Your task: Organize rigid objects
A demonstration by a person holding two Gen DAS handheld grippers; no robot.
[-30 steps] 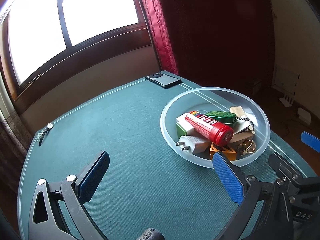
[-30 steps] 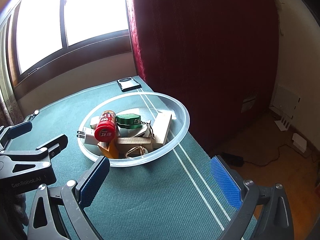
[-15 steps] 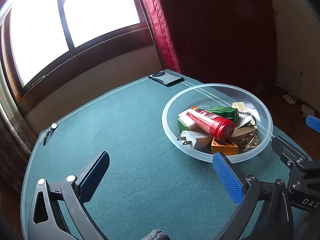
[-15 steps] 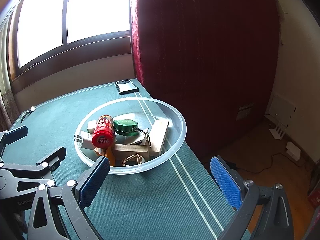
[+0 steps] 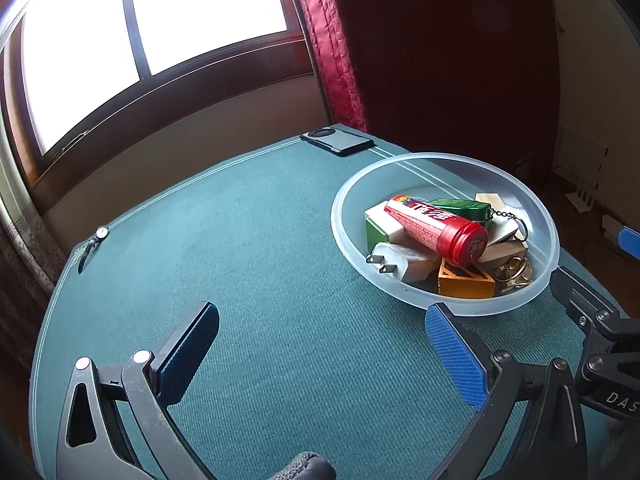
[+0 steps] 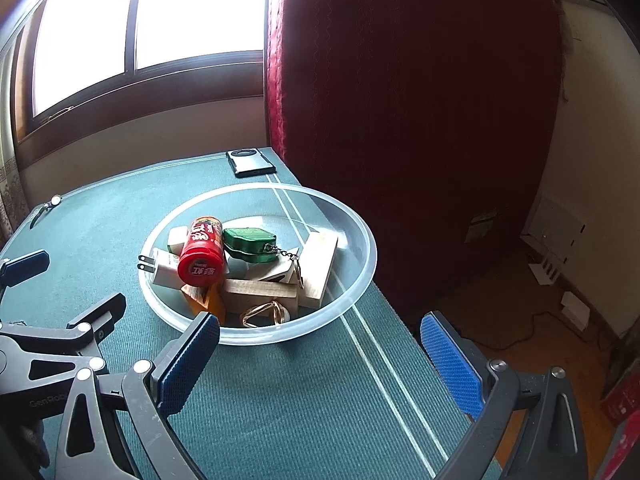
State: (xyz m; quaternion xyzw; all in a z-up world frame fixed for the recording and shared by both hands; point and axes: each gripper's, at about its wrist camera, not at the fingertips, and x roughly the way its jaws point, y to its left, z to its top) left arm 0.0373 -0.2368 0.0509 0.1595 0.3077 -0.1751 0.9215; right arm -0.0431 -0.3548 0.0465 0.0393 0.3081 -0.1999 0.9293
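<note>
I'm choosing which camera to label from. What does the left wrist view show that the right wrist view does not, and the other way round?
Only the left wrist view shows the green side of the white box and the orange block's triangular face.

Only the right wrist view shows the floor cable and the table's right edge beside the curtain.

Both show the clear bowl holding the red can, white plug and green keychain case, the phone at the far edge, and both open grippers, left gripper and right gripper.
</note>
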